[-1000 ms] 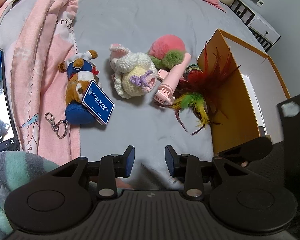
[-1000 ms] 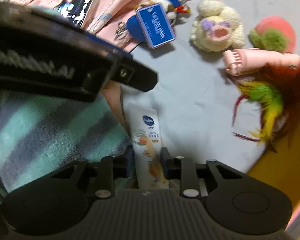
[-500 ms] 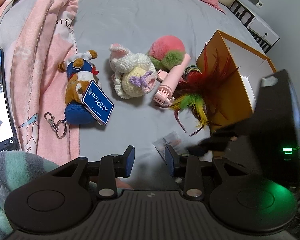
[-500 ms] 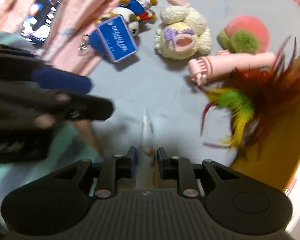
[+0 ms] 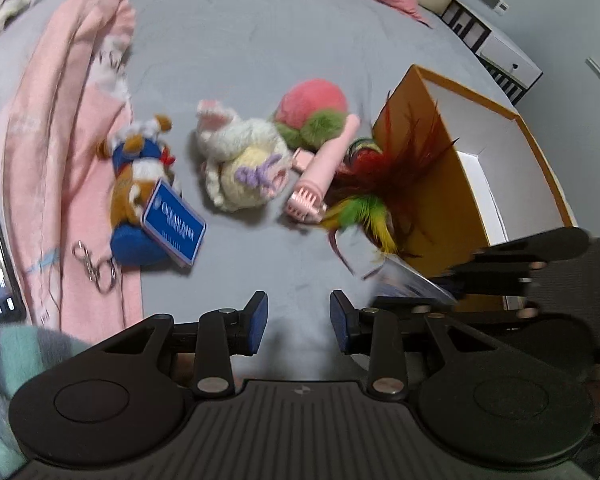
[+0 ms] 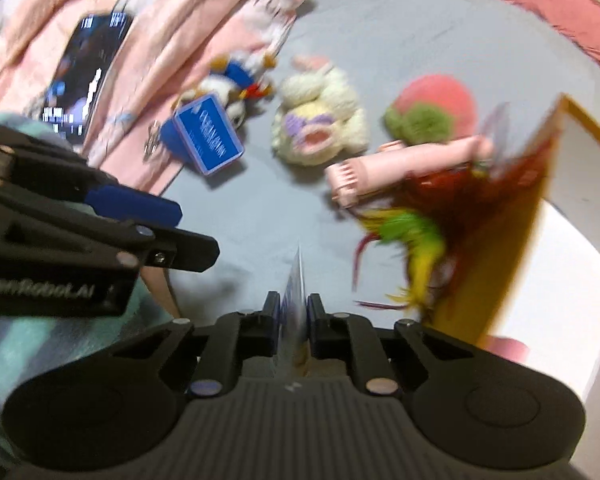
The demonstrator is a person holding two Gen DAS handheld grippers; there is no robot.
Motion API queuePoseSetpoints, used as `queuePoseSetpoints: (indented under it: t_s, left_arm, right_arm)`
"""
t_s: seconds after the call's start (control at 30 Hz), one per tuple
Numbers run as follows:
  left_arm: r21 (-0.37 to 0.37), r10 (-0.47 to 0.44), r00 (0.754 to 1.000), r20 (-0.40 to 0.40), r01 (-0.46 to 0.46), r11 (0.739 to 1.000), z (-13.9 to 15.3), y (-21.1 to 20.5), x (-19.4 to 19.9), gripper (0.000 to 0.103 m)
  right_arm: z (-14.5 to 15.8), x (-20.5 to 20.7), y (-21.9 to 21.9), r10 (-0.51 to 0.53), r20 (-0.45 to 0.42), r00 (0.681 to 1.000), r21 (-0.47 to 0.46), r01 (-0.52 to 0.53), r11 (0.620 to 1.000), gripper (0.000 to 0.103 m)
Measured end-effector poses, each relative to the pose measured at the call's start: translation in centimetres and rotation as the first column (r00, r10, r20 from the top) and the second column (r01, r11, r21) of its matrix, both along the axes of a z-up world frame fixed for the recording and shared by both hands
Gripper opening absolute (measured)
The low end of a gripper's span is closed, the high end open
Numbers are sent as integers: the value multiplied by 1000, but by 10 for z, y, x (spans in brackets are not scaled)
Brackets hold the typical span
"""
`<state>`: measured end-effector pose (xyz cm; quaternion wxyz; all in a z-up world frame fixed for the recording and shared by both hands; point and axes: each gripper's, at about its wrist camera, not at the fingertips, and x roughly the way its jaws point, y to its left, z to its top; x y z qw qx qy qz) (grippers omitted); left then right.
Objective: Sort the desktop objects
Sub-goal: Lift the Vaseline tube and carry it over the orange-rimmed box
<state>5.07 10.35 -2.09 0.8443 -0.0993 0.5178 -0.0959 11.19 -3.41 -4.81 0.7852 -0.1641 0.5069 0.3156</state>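
My right gripper (image 6: 294,312) has its jaws closing on a small white cream tube (image 6: 297,276), which stands edge-on between the pads, lifted off the grey bedsheet. In the left wrist view the tube (image 5: 404,276) hangs beside the orange box (image 5: 480,160), just under the feather toy (image 5: 380,184). My left gripper (image 5: 296,320) is open over bare sheet with nothing between its fingers. Ahead lie a bear keychain plush with a blue tag (image 5: 140,184), a crochet bunny (image 5: 244,164), a pink and green plush (image 5: 312,112) and a pink hand-held fan (image 5: 324,172).
A pink blanket (image 5: 60,120) covers the left side, with a lit phone (image 6: 84,76) lying on it. A teal striped cloth (image 5: 4,360) sits at the near left. The open orange box has a white inside. A white cabinet (image 5: 500,52) stands beyond the bed.
The right gripper lifted the tube off the sheet, turned it edge-on and carried it right, toward the orange box. The left gripper stayed where it was, still open.
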Motion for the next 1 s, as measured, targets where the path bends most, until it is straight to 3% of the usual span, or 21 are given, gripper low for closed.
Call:
queuePoseSetpoints:
  t_s: [0.27, 0.53, 0.7, 0.87, 1.0]
  left_arm:
    - [57, -99, 991, 88, 94, 994, 18, -22, 11, 38]
    - [98, -178, 972, 153, 164, 982, 32, -49, 28, 38]
    - [130, -225, 965, 137, 208, 970, 25, -57, 52, 38]
    - [203, -244, 967, 75, 225, 953, 13, -68, 89, 38]
    - [215, -240, 971, 5, 233, 948, -8, -69, 120, 38]
  right_arm:
    - [54, -8, -52, -152, 82, 985, 177, 135, 975, 12]
    - [116, -14, -109, -306, 170, 937, 341, 236, 910, 12]
    - [127, -14, -137, -395, 243, 886, 325, 309, 894, 12]
    - [107, 0, -159, -475, 239, 847, 264, 414, 871, 12]
    - [90, 10, -172, -507, 231, 831, 219, 463, 859, 12]
